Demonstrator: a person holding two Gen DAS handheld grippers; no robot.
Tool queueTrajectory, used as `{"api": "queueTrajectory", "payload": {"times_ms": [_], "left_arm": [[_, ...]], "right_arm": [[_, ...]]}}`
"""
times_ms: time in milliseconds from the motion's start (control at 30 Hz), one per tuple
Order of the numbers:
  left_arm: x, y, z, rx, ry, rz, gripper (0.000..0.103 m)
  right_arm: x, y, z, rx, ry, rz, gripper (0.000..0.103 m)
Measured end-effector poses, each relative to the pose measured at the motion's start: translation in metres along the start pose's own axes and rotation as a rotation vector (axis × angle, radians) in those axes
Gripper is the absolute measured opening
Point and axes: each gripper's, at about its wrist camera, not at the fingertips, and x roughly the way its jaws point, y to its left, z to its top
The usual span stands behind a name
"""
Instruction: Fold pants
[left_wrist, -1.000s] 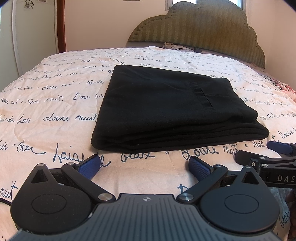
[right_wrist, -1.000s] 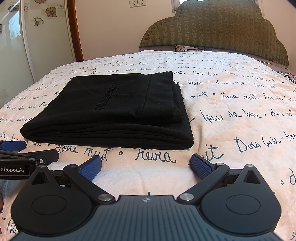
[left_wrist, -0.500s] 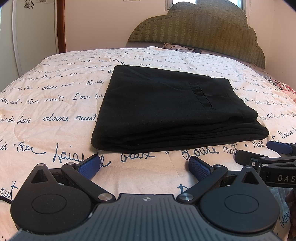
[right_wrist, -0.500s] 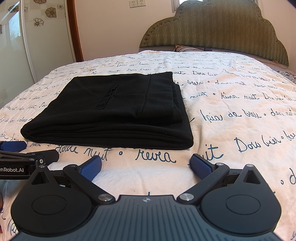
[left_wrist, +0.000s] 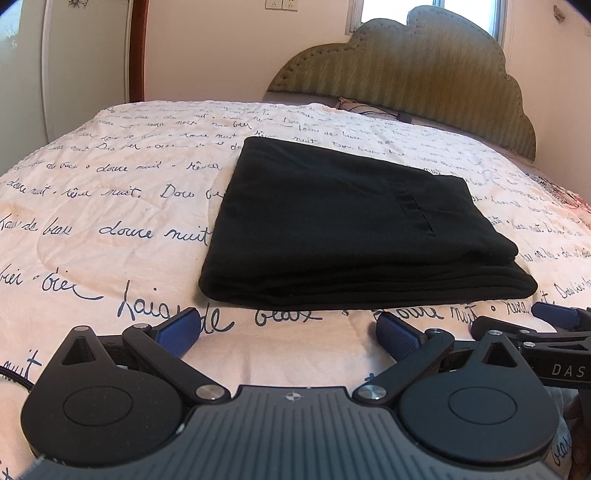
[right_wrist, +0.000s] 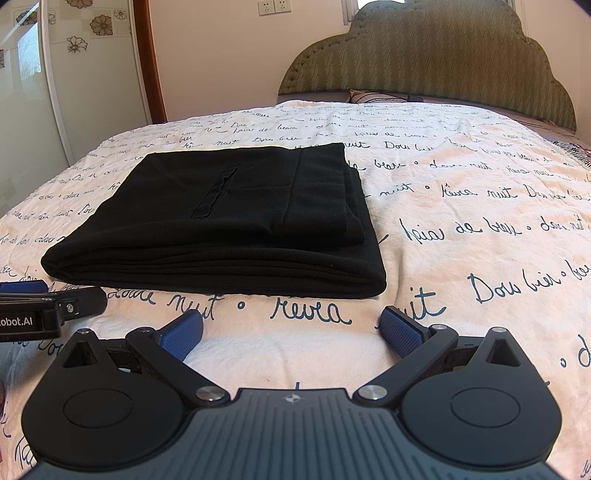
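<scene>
While both grippers hover low over the near part of the bed, the black pants (left_wrist: 351, 229) lie folded into a thick, flat rectangle on the quilt (left_wrist: 110, 206), a cream cover printed with dark blue cursive script. Several layers show stacked along the near edge of the fold, and a narrow pocket opening sits on the top face. From the left wrist view, the left gripper (left_wrist: 288, 332) has its 2 blue-padded fingers (left_wrist: 177, 330) spread wide apart with nothing between them, just short of the near edge of the pants and not touching the fabric. From the right wrist view, the right gripper (right_wrist: 291, 330) stands the same way, its fingers (right_wrist: 400, 332) wide apart and empty, close to the folded edge. Each gripper shows at the margin of the other's view, so the 2 sit side by side. Beyond the pants, an olive scalloped headboard (right_wrist: 424, 55) rises against a pale wall, and a wardrobe door with flower decals (right_wrist: 88, 29) stands to the left.
</scene>
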Motion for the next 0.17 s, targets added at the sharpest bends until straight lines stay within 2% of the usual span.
{"api": "queueTrajectory", "payload": {"times_ms": [167], "left_arm": [[0.0026,-0.0056,0.0003,0.037,0.021,0.025,0.103]], "right_arm": [[0.0001,0.0001,-0.0001,0.001,0.0,0.0,0.103]]}}
